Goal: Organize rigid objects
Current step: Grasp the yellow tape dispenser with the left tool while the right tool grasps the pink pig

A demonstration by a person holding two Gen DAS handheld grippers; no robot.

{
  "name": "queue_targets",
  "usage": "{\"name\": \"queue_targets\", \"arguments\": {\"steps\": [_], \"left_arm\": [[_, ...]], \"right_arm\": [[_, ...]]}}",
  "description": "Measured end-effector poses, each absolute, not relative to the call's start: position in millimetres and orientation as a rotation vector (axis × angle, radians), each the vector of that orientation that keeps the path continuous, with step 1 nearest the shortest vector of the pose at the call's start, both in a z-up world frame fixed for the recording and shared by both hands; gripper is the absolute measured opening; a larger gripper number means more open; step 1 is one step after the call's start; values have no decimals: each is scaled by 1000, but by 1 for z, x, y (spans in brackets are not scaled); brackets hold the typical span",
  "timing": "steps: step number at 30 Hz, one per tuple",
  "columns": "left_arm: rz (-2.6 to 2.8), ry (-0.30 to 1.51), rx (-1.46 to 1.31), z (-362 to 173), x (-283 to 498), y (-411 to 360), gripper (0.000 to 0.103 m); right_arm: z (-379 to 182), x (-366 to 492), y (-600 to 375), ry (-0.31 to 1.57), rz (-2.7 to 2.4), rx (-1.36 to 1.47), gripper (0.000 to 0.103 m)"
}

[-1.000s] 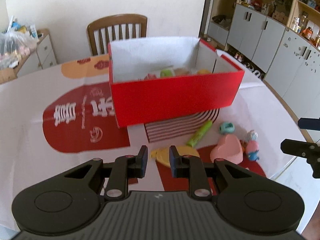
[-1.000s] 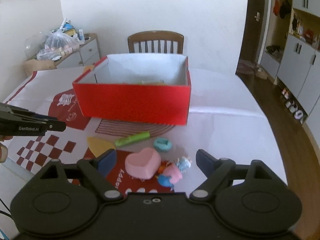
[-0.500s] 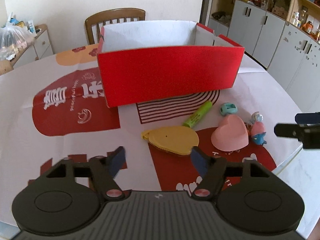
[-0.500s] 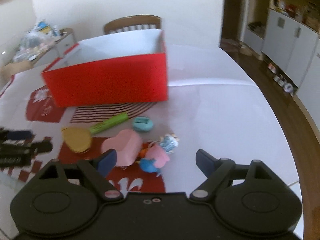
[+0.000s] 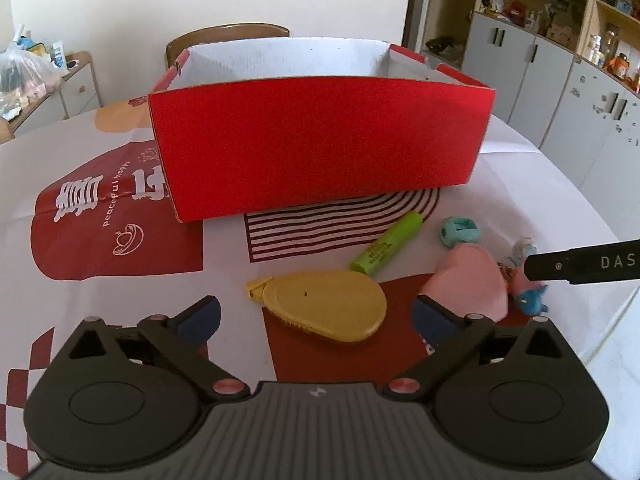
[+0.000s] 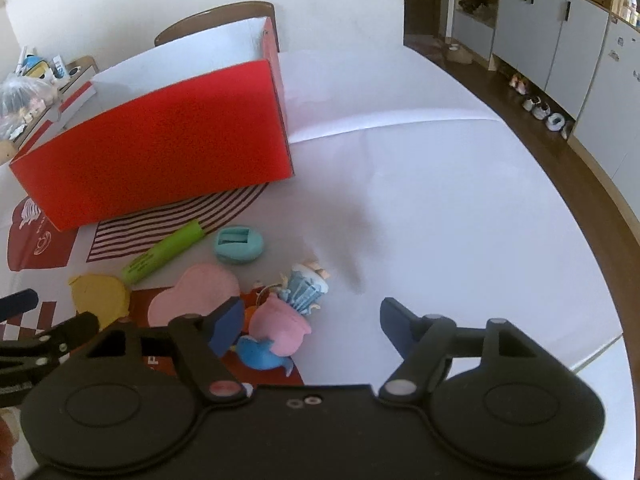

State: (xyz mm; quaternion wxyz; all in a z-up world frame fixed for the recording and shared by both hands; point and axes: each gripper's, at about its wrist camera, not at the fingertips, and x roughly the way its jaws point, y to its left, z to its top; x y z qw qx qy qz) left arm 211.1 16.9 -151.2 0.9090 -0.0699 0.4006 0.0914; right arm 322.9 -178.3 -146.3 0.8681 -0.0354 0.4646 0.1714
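A red box (image 5: 320, 140) stands on the table; it also shows in the right wrist view (image 6: 156, 148). In front of it lie a yellow flat brush-like object (image 5: 328, 308), a green marker (image 5: 386, 248), a teal small object (image 5: 459, 232), a pink heart-shaped box (image 5: 468, 284) and a pink-and-blue toy figure (image 5: 528, 292). My left gripper (image 5: 316, 316) is open, low over the yellow object. My right gripper (image 6: 310, 322) is open, just above the toy figure (image 6: 280, 328) and a light blue figure (image 6: 306, 286).
The table carries a white and red printed cloth (image 5: 112, 232). A wooden chair (image 5: 228, 36) stands behind the box. Grey cabinets (image 5: 560, 80) line the right wall. The table's edge (image 6: 592, 208) curves along the right.
My left gripper opened from nearly shut, dropped lower and moved toward the yellow object. My right gripper swung right and came down closer to the toy figures.
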Motion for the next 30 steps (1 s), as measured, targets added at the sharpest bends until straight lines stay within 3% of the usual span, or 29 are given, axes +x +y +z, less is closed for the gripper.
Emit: {"name": "queue_targets", "arguments": {"steps": [7, 19, 24, 30], "left_arm": [[199, 832, -99, -163, 224, 16, 103], [195, 853, -62, -180, 236, 17, 103], [183, 862, -82, -184, 237, 20, 102], [179, 850, -82, -185, 236, 21, 101]], "right_arm": [[-155, 331, -169, 1001, 376, -90, 61], [-160, 336, -169, 1032, 418, -61, 53], [-160, 338, -174, 1051, 455, 0, 40], [-161, 338, -181, 1083, 463, 69, 39]]}}
